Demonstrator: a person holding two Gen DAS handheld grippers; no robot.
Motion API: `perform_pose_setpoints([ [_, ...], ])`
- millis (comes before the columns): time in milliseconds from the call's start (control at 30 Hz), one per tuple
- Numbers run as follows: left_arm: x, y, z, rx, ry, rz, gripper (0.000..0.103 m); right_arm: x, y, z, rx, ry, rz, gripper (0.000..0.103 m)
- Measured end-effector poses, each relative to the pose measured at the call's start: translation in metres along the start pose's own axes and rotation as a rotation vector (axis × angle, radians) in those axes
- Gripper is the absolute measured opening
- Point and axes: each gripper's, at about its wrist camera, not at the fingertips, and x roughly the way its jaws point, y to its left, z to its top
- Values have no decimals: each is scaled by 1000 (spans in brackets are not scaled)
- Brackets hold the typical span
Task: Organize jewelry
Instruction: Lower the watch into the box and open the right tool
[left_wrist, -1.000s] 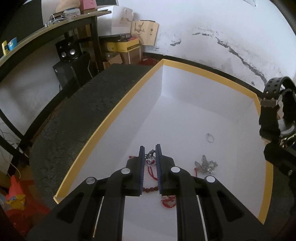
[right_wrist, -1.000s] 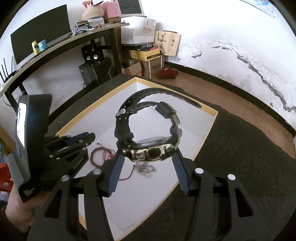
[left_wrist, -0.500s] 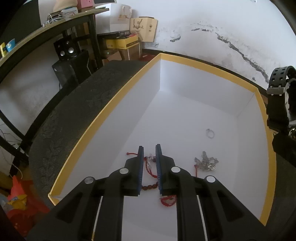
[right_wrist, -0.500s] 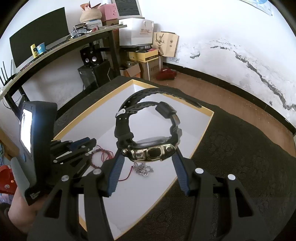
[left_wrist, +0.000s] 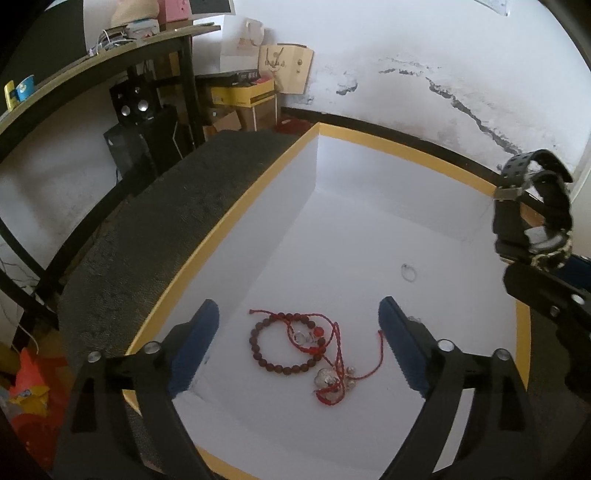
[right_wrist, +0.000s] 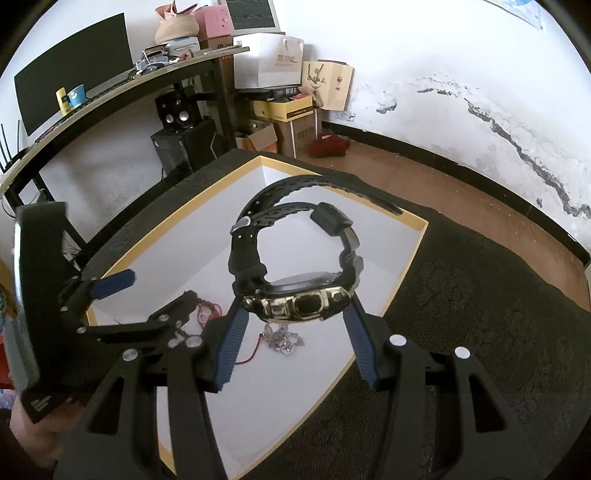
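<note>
A white box with a yellow rim sits on a dark cloth. Inside lie a dark red bead bracelet, a red cord with silver charms and a small ring. My left gripper is open and empty, its fingers on either side of the bracelet. My right gripper is shut on a black and gold watch and holds it above the box's right edge. The watch also shows in the left wrist view. A silver chain lies in the box under the watch.
The dark patterned cloth covers the table around the box. A desk with shelves, speakers and cardboard boxes stand behind, against a white cracked wall.
My left gripper has opened and let go of the red cord jewelry, which now lies on the box floor. The right gripper has stayed shut on the watch.
</note>
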Motion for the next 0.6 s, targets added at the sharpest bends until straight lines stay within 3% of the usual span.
perform_pose_setpoints([
  [200, -21, 16, -8, -41, -17, -20, 87, 23, 5, 7, -11, 28, -14, 52],
  [433, -30, 27, -11, -53, -45, -15, 87, 74, 11, 4, -30, 127, -33, 52],
  [600, -31, 32, -11, -57, -46, -21, 87, 80, 18, 5, -70, 135, -37, 53],
])
